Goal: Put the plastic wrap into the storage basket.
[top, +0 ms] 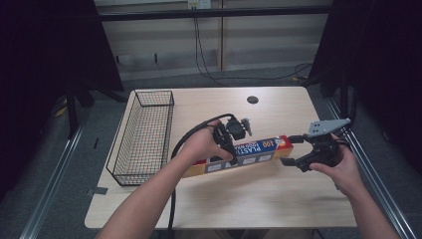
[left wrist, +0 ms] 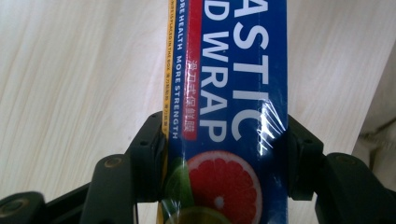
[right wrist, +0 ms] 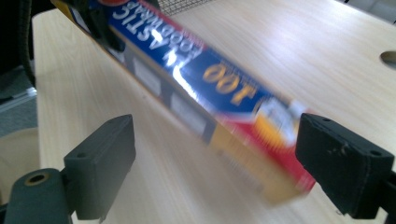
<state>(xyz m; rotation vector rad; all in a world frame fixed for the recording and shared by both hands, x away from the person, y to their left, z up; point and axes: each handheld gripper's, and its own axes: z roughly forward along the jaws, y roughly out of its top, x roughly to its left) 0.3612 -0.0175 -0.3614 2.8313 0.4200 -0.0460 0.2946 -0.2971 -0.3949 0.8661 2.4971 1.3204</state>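
Long plastic wrap box (top: 244, 152) sits mid-table, lying roughly 8-to-2 o'clock across the light wooden table (top: 278, 199) in the high view. Blue face up, orange and red at its 2 o'clock end.

Left gripper (top: 225, 149) comes down on the box near its middle, pinching it across its width. In the left gripper view both black pads press flush on the box's (left wrist: 229, 140) long sides, one at 9 o'clock, one at 3 o'clock; the grapefruit print lies between them, and the box runs off toward 12 o'clock.

Right gripper (top: 294, 160) sits just off the box's 2 o'clock end, jaws spread. In the right gripper view the box's (right wrist: 210, 93) red-orange end lies between the pads (right wrist: 105, 163) but touches neither: clear gap at 9 o'clock, closer at 3 o'clock. Box blurred in this view.

Wire basket (top: 142, 134) stands at 9 o'clock of the box, near the table's left edge, well apart from both grippers.
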